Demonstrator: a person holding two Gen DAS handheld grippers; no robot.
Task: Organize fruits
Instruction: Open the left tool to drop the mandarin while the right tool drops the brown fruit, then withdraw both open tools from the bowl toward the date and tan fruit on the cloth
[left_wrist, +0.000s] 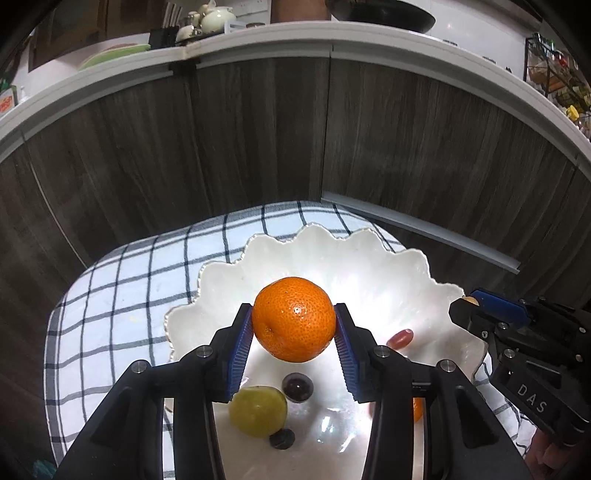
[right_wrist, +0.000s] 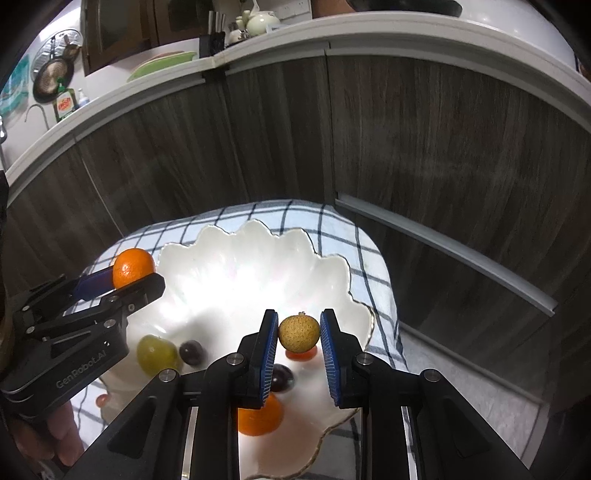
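Note:
My left gripper (left_wrist: 293, 314) is shut on a tangerine (left_wrist: 293, 319), held above the white scalloped dish (left_wrist: 369, 258). In the right wrist view the same tangerine (right_wrist: 133, 267) hangs over the dish's left rim (right_wrist: 229, 251). My right gripper (right_wrist: 299, 325) is shut on a small tan round fruit (right_wrist: 298, 332) above the dish's right side. Inside the dish lie a green fruit (left_wrist: 257, 411), two dark grapes (left_wrist: 297, 386) (left_wrist: 282, 439), a red oblong fruit (left_wrist: 400, 338) and another tangerine (right_wrist: 258, 415), partly hidden by my right fingers.
The dish rests on a blue-and-white checked cloth (left_wrist: 129, 295) over a small table. Dark wooden cabinet doors (left_wrist: 258, 147) stand close behind, under a white counter (left_wrist: 332, 37) with crockery. A small red fruit (right_wrist: 101, 400) lies on the cloth left of the dish.

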